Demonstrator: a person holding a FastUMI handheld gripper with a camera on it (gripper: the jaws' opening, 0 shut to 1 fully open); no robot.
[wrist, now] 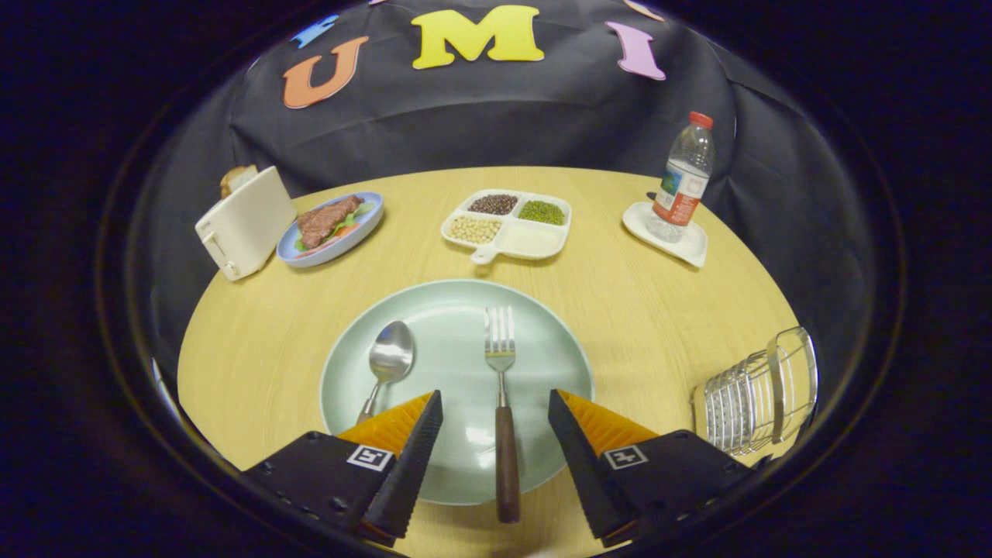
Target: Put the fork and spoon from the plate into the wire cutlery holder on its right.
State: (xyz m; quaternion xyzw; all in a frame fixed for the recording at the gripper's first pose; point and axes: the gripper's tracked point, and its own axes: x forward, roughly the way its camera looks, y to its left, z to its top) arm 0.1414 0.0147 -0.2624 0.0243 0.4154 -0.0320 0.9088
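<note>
Fork (502,403) lengthwise between spread hand-held gripper (496,415) fingers, tines pointing away

fork (501,387) & spoon (387,364) on plate (449,310) btwn spread fingers (403,449); wire holder (763,395) to its right.

Fork and spoon on the plate, holder to its right.
The wood-handled fork (502,403) lies tines away, handle overhanging the pale green plate (542,349); the steel spoon (386,363) lies left of it, bowl up. The wire holder (758,395) stands near the table edge.
</note>
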